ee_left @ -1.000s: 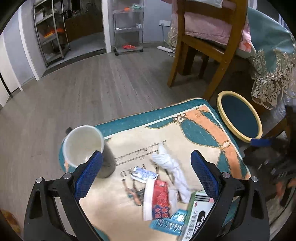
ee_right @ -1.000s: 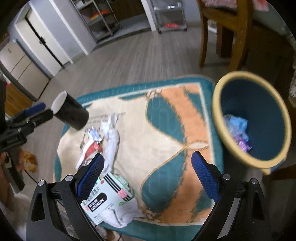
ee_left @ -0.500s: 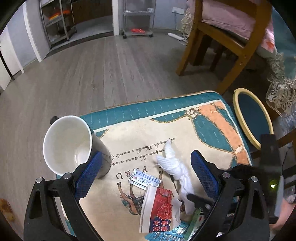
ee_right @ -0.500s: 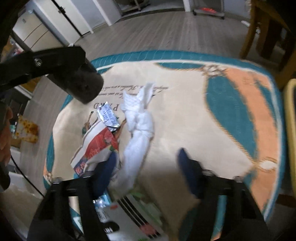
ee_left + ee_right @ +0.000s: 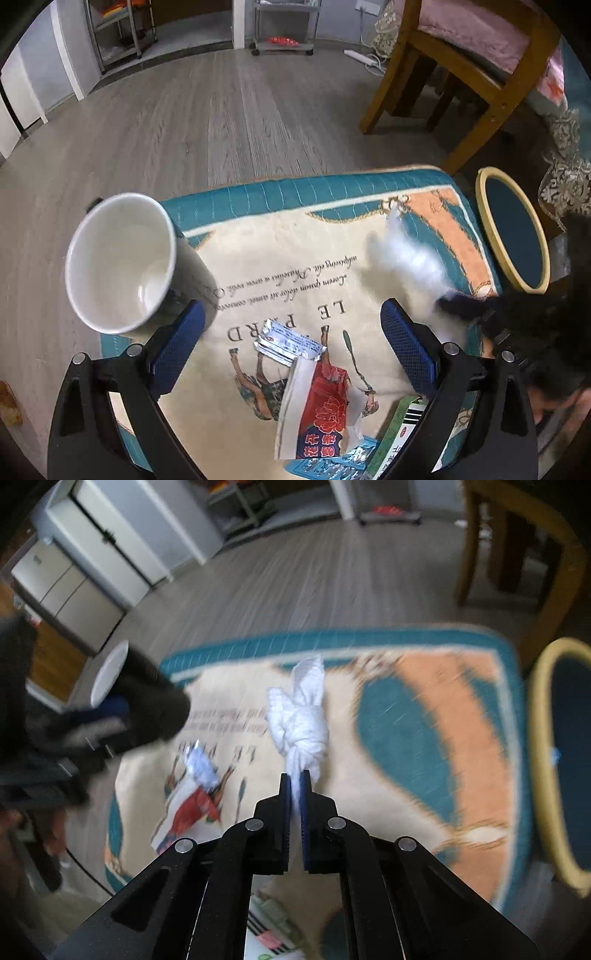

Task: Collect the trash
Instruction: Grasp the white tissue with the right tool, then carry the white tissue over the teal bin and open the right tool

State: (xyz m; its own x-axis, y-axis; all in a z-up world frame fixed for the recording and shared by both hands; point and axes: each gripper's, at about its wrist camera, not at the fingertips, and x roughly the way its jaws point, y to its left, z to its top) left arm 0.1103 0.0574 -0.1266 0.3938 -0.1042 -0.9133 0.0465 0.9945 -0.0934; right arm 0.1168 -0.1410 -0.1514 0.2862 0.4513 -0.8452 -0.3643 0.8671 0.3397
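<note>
My right gripper (image 5: 294, 779) is shut on a knotted white tissue (image 5: 301, 720) and holds it above the rug; the tissue shows blurred in the left wrist view (image 5: 410, 258). My left gripper (image 5: 291, 339) is open above the rug (image 5: 280, 258), over a silver foil packet (image 5: 291, 345) and a red and white wrapper (image 5: 317, 410). A green and white box (image 5: 397, 439) and a blue blister pack (image 5: 328, 461) lie at the near edge. The yellow-rimmed blue trash bin (image 5: 511, 236) stands to the right of the rug and also shows in the right wrist view (image 5: 561, 760).
A black mug with a white inside (image 5: 125, 262) stands on the rug's left side, next to my left finger. A wooden chair (image 5: 465, 81) stands behind the bin. Metal shelves (image 5: 284, 22) line the far wall. Wood floor (image 5: 221, 122) lies beyond the rug.
My right gripper came down from near the bin, shut on the white tissue and lifted it off the rug toward the right. My left gripper moved closer over the trash.
</note>
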